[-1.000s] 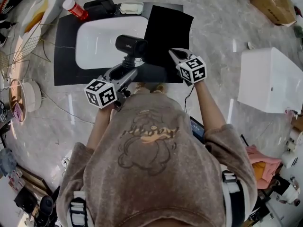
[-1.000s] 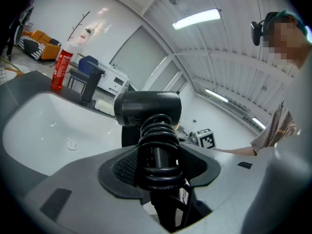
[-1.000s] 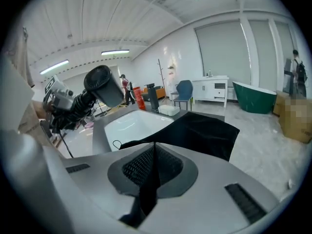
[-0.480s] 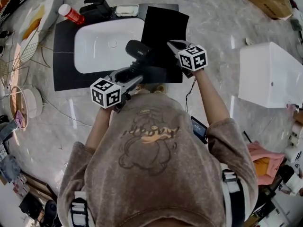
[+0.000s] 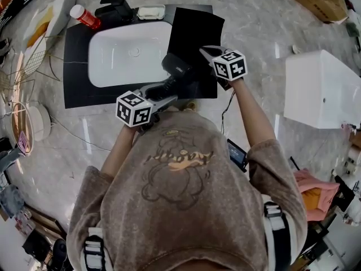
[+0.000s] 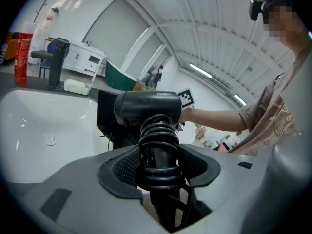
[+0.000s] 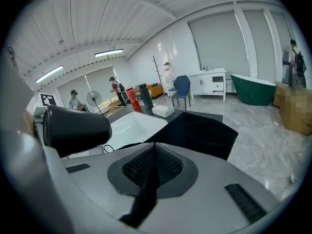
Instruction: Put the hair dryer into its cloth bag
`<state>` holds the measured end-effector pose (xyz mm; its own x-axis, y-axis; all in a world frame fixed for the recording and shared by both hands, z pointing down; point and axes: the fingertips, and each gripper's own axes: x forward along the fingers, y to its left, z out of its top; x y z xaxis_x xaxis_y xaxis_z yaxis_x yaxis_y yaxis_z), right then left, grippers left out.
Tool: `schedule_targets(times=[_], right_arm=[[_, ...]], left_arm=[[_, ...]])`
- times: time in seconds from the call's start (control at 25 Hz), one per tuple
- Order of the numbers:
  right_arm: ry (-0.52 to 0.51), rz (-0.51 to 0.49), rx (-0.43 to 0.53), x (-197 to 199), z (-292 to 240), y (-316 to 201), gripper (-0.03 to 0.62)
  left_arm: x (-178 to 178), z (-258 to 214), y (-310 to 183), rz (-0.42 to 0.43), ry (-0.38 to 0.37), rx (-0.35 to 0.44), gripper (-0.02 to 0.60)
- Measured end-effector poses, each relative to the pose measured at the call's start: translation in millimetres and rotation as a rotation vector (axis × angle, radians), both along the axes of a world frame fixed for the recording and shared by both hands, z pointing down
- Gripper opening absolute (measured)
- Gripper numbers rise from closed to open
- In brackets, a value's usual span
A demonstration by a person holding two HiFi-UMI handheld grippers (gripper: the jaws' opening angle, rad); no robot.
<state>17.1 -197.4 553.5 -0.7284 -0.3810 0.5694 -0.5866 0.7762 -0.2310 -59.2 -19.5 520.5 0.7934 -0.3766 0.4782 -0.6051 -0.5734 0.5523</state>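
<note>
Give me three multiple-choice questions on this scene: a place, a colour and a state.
1. In the head view, where does the red plastic bottle stand relative to the black faucet? A left of it; B right of it; C on top of it.
2. The flat cloth bag is: A pink; B white; C black.
3. The left hand-held gripper is: A open, empty; B clamped on the black hair dryer's handle; C holding the bag.
Answers: A, it stands left of the faucet; C, it shows black in the head view; B, the cord-wrapped handle sits between its pads.
</note>
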Motion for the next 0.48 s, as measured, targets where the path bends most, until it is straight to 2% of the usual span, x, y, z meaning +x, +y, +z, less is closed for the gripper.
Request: schedule_targets(times=[0.48], right_arm=[[0.024,-0.003,0.009,-4.5,0.3,-7.3,0.011]], left_arm=[[21.8,27.8,15.4,0.119,-0.028,-0.066,0.247]])
